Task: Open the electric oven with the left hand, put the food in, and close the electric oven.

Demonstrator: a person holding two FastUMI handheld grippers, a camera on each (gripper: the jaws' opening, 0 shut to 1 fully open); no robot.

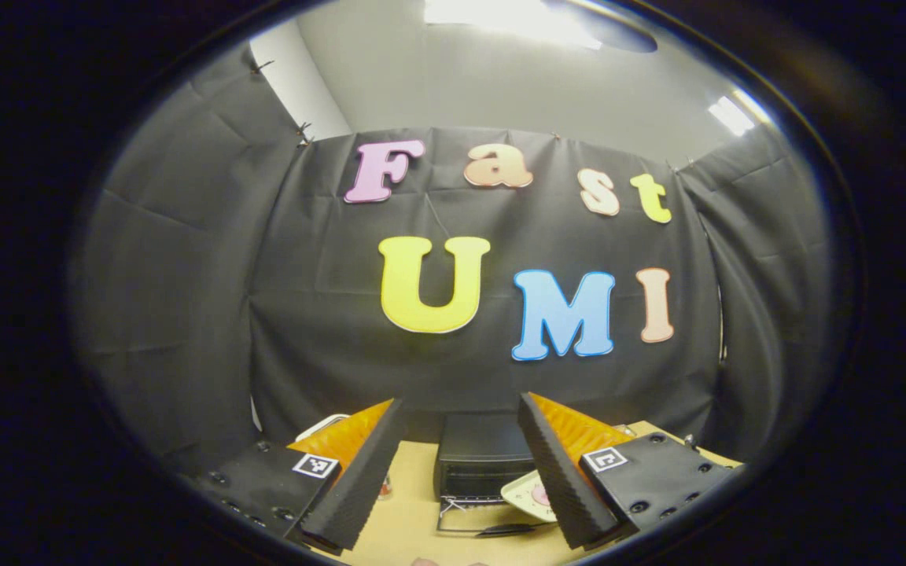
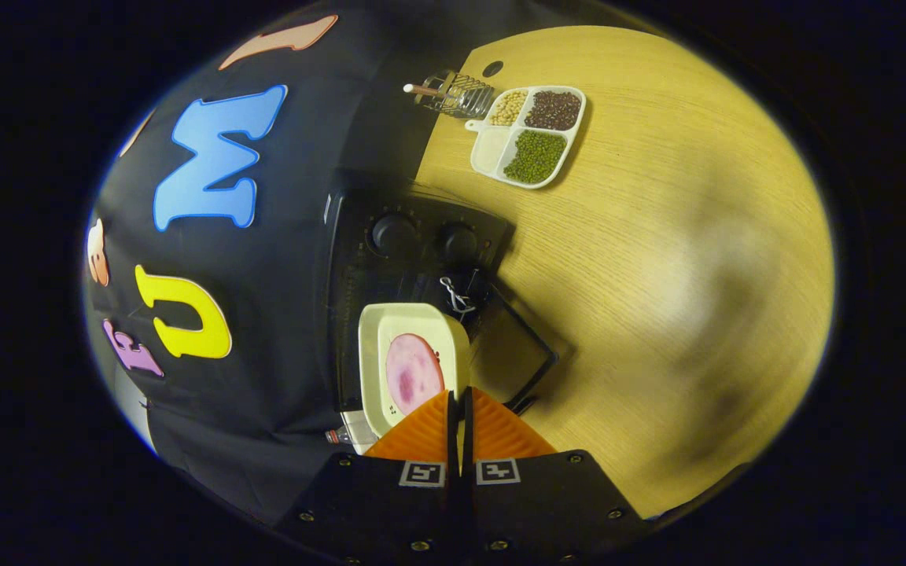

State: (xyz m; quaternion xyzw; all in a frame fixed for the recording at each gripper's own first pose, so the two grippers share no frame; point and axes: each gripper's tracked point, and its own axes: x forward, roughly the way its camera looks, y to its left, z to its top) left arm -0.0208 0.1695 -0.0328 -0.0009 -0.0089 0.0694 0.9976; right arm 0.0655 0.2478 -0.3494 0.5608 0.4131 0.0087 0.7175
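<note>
Right gripper (image 2: 457, 409) jaws pinching cream plate (image 2: 414, 330) of pink meat (image 2: 412, 371); left gripper (image 1: 461, 472) jaws spread.

The table (image 2: 657, 259) looks like pale wood with a fine grain and a soft sheen. The oven (image 2: 414, 244) is matt black, metal by its look, with smooth dark knobs (image 2: 394, 232). The plate (image 2: 414, 346) is cream, smooth and slightly glossy, like plastic. The divided tray (image 2: 484, 149) looks the same. A small basket (image 2: 465, 94) is thin wire. The left gripper's (image 1: 461, 472) pads (image 1: 359, 487) are ribbed black, rubbery, backed by orange plastic.
</note>
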